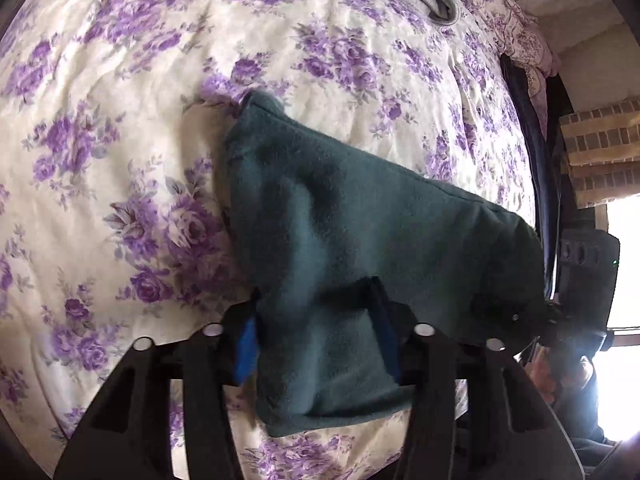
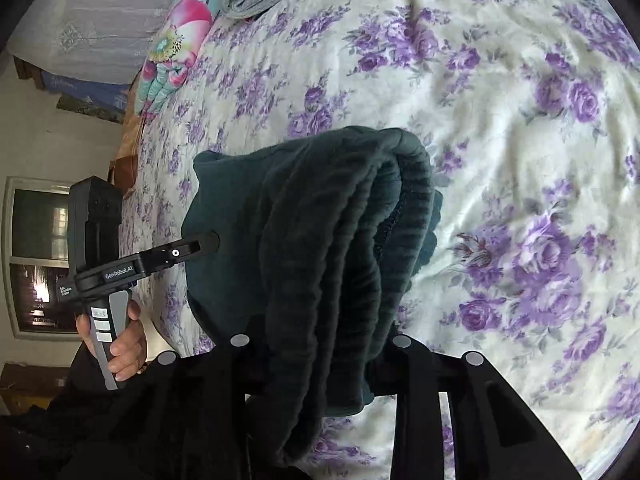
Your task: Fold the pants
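On the flowered bedspread (image 1: 120,80), the dark green pants (image 1: 340,220) sit folded into a thick bundle; I judge only the setting down is left. My left gripper (image 1: 320,332) and right gripper (image 2: 320,344) each pinch one end of them.

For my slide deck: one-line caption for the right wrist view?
Both grippers clamp a folded dark green pants bundle above a purple-floral bedsheet.
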Demonstrator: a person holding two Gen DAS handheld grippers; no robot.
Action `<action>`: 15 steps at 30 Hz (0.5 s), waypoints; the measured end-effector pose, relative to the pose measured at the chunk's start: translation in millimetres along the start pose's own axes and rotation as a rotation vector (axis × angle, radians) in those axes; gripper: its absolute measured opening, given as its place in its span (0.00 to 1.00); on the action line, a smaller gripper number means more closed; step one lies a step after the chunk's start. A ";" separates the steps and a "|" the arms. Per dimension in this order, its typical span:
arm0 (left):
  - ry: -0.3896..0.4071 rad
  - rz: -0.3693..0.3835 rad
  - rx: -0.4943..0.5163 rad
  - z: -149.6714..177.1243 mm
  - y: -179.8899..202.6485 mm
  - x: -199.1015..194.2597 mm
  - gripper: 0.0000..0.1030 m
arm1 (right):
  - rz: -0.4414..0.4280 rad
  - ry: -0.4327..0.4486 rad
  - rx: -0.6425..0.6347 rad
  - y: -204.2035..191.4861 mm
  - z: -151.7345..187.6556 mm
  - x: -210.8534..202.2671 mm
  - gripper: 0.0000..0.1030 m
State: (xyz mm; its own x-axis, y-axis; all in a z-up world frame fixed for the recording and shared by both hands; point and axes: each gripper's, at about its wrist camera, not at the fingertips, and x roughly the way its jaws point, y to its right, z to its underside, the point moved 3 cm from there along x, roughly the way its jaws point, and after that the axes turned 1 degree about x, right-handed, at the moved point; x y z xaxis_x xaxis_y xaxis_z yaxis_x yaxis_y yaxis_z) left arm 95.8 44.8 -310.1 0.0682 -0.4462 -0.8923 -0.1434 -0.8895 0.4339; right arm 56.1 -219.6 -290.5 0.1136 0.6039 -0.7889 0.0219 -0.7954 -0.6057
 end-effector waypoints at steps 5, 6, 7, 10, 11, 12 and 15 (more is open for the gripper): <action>0.038 -0.005 0.027 1.6 4.2 -23.9 0.19 | 0.029 0.048 -0.069 -26.3 2.7 -13.7 0.30; 0.045 -0.001 0.028 1.0 4.5 -28.4 0.19 | 0.030 0.059 -0.085 -31.9 1.1 -17.3 0.30; 0.052 0.000 0.030 0.4 4.9 -32.3 0.14 | 0.026 0.067 -0.100 -38.1 0.0 -21.2 0.30; 0.072 0.024 0.035 -3.0 9.7 -42.5 0.13 | 0.027 0.089 -0.132 -51.1 -3.9 -31.8 0.30; 0.085 0.022 0.044 -4.8 13.2 -47.0 0.13 | 0.020 0.100 -0.140 -56.1 -5.4 -35.5 0.30; 0.097 0.021 0.055 -6.4 16.7 -51.0 0.13 | 0.015 0.109 -0.150 -60.6 -7.0 -39.0 0.30; 0.110 0.023 0.057 -12.2 20.9 -57.5 0.13 | 0.012 0.135 -0.164 -69.4 -12.0 -49.8 0.30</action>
State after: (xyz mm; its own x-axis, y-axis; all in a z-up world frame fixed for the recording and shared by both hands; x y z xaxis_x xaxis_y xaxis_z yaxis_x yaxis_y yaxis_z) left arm 100.9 50.7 -248.2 0.1722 -0.4777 -0.8615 -0.2016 -0.8731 0.4438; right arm 60.9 -195.1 -208.0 0.2470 0.5910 -0.7679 0.1803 -0.8067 -0.5628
